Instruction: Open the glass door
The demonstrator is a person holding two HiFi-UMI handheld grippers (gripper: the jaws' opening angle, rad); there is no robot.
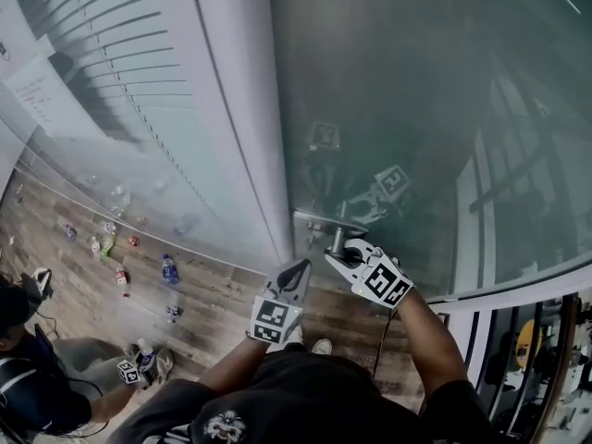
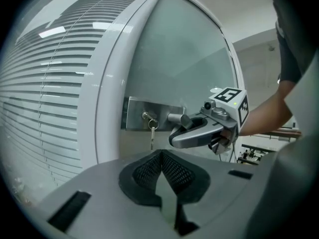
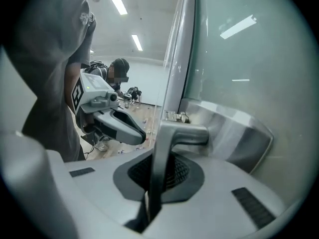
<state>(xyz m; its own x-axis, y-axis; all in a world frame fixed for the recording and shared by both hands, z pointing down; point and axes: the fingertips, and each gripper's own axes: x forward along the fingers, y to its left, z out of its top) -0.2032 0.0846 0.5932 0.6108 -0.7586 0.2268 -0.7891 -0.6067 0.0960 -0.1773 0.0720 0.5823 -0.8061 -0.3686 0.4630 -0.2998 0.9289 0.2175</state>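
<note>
Handle of the glass door is clamped between the jaws of the right gripper. The left gripper is held near the handle without touching it, its jaws pressed together on nothing. A key is hung just beside the handle.

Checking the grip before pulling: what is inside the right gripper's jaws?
The right gripper is shut on the metal door handle, which runs between its pads; the handle's free end is hidden down in the jaws.
</note>
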